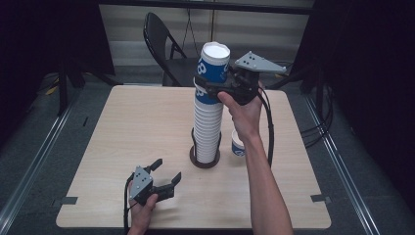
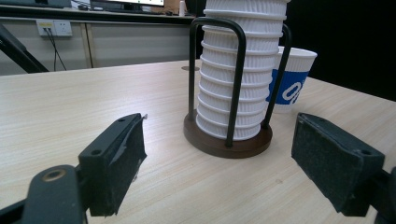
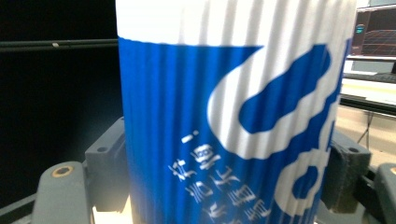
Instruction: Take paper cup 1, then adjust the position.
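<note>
High view, lower left of the frame: the left gripper point(image 1: 166, 172) rests low over the pale wooden table point(image 1: 122, 127), held by a hand at the bottom edge, its jaws spread wide with nothing between them. In the left gripper view the two black padded jaws stand far apart at the lower left and lower right, framing the round dark brown base with black wire uprights point(image 2: 227, 140) that holds the tall stack of white ribbed paper cups point(image 2: 238, 88).

Centre of the high view: the same stack point(image 1: 208, 127) rises from the holder point(image 1: 204, 161) at mid-table. At its top sits the blue-and-white ribbed paper cup point(image 1: 213, 66), seated on the stack.

Right of centre, upper part: the right gripper point(image 1: 208, 87) is closed against the sides of that top cup. The right gripper view shows the cup point(image 3: 233, 121) pressed between both jaws.

Farther right, a second blue-and-white paper cup point(image 1: 238, 145) stands on the table just beside the holder, behind the right forearm.
</note>
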Action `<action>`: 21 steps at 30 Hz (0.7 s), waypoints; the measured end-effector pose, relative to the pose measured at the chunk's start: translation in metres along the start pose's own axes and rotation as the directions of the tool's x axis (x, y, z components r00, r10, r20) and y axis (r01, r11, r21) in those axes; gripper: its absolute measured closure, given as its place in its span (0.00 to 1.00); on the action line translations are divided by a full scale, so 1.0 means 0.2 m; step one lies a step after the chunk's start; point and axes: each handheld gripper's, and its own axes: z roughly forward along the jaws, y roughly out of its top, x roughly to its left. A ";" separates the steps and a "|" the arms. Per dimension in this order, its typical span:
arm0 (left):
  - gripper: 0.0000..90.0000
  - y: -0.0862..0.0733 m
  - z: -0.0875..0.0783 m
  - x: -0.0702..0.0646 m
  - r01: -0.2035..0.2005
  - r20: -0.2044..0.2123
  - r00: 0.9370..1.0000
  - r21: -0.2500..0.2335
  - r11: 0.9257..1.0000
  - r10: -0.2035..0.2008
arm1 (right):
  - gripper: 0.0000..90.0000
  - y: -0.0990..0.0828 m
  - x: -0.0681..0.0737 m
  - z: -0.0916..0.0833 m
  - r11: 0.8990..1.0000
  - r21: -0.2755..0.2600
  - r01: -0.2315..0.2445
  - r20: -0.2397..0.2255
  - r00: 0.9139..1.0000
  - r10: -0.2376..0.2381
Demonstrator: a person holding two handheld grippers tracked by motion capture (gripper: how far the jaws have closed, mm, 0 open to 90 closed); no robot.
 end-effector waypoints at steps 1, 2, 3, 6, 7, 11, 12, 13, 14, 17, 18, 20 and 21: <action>0.19 0.00 0.00 0.00 0.001 0.001 1.000 -0.001 1.000 -0.001 | 0.23 0.00 0.00 0.00 1.000 -0.002 0.001 0.002 1.000 -0.001; 0.19 0.00 0.00 0.00 0.001 0.001 1.000 -0.002 1.000 -0.001 | 0.23 0.01 0.00 0.00 1.000 -0.005 -0.006 -0.001 1.000 0.006; 0.19 0.00 0.00 0.00 0.002 0.000 1.000 -0.002 1.000 -0.002 | 0.23 0.01 0.00 0.01 1.000 -0.007 -0.008 0.000 1.000 0.008; 0.19 0.00 0.00 0.00 -0.002 0.002 1.000 0.003 1.000 0.002 | 0.23 0.03 0.00 0.01 1.000 -0.021 -0.002 -0.001 1.000 0.002; 0.19 0.00 0.00 0.00 -0.008 0.002 1.000 0.006 1.000 0.008 | 0.23 0.04 0.00 0.00 1.000 -0.024 -0.003 -0.003 1.000 0.003; 0.19 0.00 0.00 0.00 -0.004 0.003 1.000 0.004 1.000 0.004 | 0.23 0.05 0.00 0.00 0.999 -0.038 -0.012 0.005 1.000 0.012; 0.19 0.00 0.00 0.00 -0.003 0.003 1.000 0.002 1.000 0.003 | 0.23 0.05 0.00 0.00 0.999 -0.047 -0.014 0.004 1.000 0.014; 0.19 0.00 0.00 0.00 0.003 0.001 1.000 0.000 1.000 -0.003 | 0.23 0.05 0.00 -0.01 0.999 -0.051 -0.018 0.003 1.000 0.018; 0.19 0.00 0.00 0.00 0.003 0.000 1.000 -0.001 1.000 -0.003 | 0.23 0.05 0.00 -0.01 0.998 -0.058 -0.020 0.003 1.000 0.020; 0.19 0.00 0.00 0.00 0.005 0.000 1.000 -0.001 1.000 -0.005 | 0.23 0.04 0.01 -0.01 0.998 -0.061 -0.020 -0.006 1.000 0.020; 0.19 0.00 0.00 0.00 0.005 0.000 1.000 -0.001 1.000 -0.005 | 0.24 0.04 0.01 -0.01 0.998 -0.064 -0.024 -0.006 1.000 0.024; 0.19 0.00 0.00 0.00 0.004 -0.001 1.000 -0.002 1.000 -0.004 | 0.23 0.04 0.02 -0.01 0.998 -0.065 -0.018 -0.006 1.000 0.018; 0.19 0.00 0.00 0.00 0.004 -0.002 1.000 -0.003 1.000 -0.004 | 0.23 0.04 0.02 -0.02 0.998 -0.068 -0.017 -0.003 1.000 0.017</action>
